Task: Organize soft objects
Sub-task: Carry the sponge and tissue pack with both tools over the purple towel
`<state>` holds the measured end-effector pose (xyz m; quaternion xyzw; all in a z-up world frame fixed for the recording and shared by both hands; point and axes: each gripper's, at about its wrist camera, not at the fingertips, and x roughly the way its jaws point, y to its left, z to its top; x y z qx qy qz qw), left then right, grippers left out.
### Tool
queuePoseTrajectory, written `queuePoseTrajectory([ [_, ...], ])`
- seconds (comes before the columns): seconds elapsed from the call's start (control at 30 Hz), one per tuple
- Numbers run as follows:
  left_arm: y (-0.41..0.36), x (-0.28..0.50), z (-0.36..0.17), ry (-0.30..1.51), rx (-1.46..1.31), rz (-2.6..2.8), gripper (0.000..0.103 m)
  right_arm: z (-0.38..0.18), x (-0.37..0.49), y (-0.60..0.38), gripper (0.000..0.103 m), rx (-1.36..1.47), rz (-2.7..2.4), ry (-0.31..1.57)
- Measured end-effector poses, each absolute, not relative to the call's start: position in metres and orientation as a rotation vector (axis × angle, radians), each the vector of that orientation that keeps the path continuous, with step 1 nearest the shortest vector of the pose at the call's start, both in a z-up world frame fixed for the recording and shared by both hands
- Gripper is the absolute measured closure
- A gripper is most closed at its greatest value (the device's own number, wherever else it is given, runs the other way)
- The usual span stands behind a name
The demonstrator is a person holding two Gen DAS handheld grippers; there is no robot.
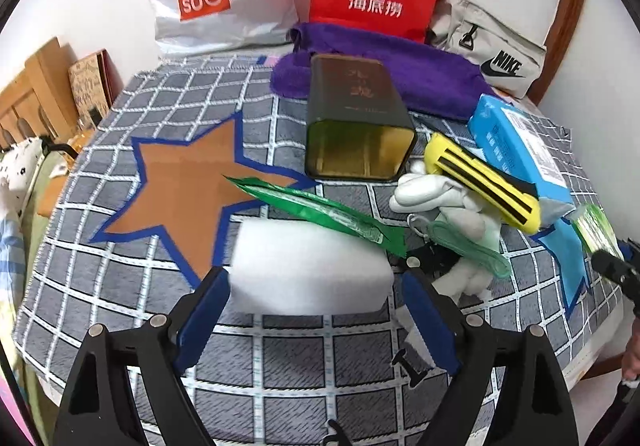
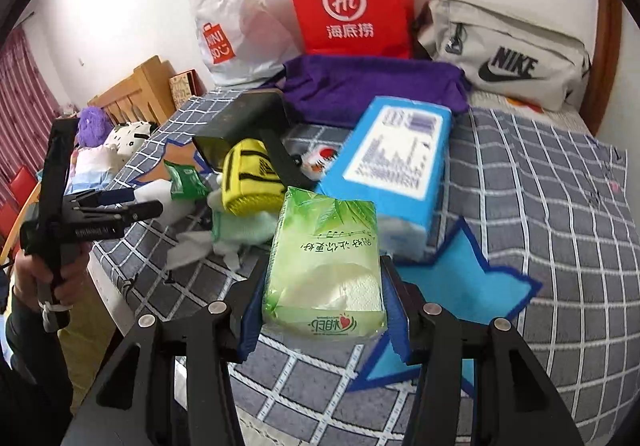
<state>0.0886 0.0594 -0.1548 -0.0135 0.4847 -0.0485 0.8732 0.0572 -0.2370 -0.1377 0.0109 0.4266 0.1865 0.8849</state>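
White foam block (image 1: 308, 266) flat on checked cloth, green tissue pack (image 2: 326, 266) gripped upright

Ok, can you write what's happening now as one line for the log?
left tongs: open, white foam block between them | right tongs: shut on green tissue pack | under it: blue star

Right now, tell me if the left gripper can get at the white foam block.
Probably yes. The left gripper is open, its fingers either side of the white foam block's near end, with nothing between. The green packet only overlaps the block's far edge.
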Motion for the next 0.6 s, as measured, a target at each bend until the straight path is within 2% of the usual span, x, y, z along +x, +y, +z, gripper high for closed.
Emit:
queuePoseTrajectory([
  [0.13, 0.046, 0.092, -0.162, 1.028, 0.060, -0.046, 0.016, -0.145, 0.055, -0.242, 0.052, 0.025, 0.379, 0.907],
  [0.23, 0.051, 0.089, -0.158, 0.992, 0.027, -0.031, 0.024, -0.150, 0.055, -0.247, 0.052, 0.035, 0.369, 0.920],
  [0.6, 0.070, 0.076, -0.113, 0.944, -0.021, -0.023, 0.025, -0.160, 0.054, -0.254, 0.052, 0.004, 0.304, 0.981],
])
